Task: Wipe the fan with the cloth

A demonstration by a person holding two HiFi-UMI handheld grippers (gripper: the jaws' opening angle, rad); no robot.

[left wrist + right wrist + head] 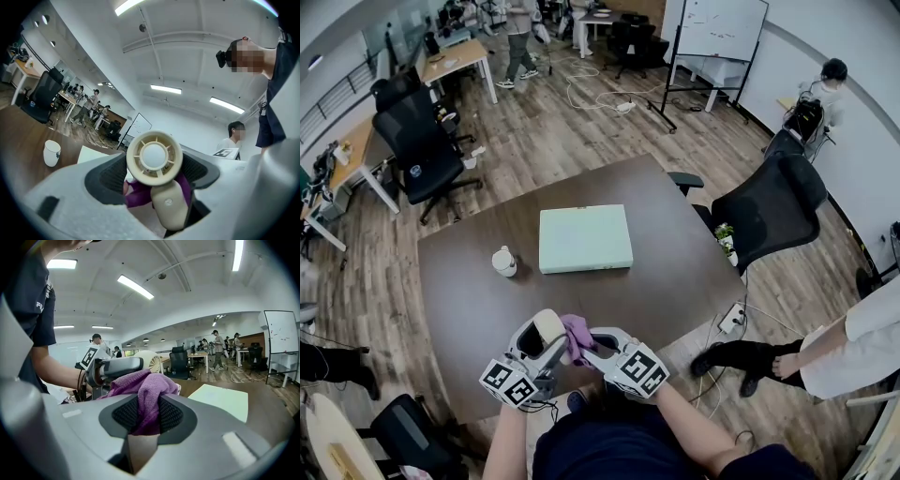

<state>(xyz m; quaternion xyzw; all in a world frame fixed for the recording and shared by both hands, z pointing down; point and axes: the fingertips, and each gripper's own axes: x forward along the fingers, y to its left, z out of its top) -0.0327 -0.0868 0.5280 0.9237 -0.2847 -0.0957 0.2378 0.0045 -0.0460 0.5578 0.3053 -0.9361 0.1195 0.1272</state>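
Left tongs (153, 180) clamp fan (154, 157) (right tongs (149, 416): cloth (146, 386)).

Cup (503, 262), box (585, 238) stand ahead; right side free.

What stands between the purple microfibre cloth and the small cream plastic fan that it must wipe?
Nothing visible. The purple microfibre cloth, pinched in the right hand-held gripper, lies against the small cream plastic fan clamped in the left hand-held gripper.

Both forearms reach forward, close together. The left claw (540, 337) points level, its jaws gripping the fan (547, 324). The right claw (587, 343) tilts slightly down, pinching the cloth (576, 328).
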